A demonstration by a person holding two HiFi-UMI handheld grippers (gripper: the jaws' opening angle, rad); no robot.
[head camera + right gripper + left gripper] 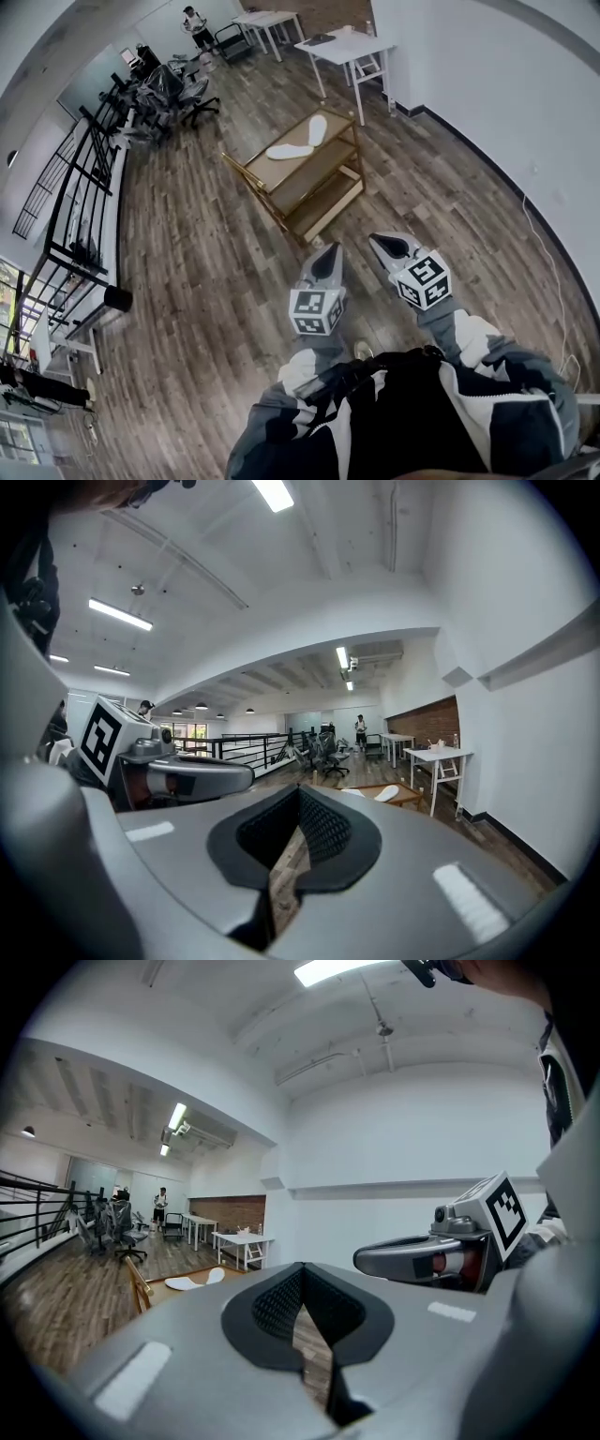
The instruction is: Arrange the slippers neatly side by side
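Observation:
Two white slippers lie on the top shelf of a wooden cart (330, 180). One slipper (289, 151) lies crosswise at the left, the other slipper (317, 129) points away at the right, their ends close together in an angle. Both slippers (192, 1281) show small and far off in the left gripper view, and as slippers (375, 793) in the right gripper view. My left gripper (325, 255) and right gripper (382, 243) hang side by side over the floor, well short of the cart. Each is shut with nothing between its jaws.
The floor is dark wood planks. White tables (349, 49) stand at the back right by the wall. Office chairs (178, 94) and a black railing (80, 187) line the left side. A person (196, 24) stands far back.

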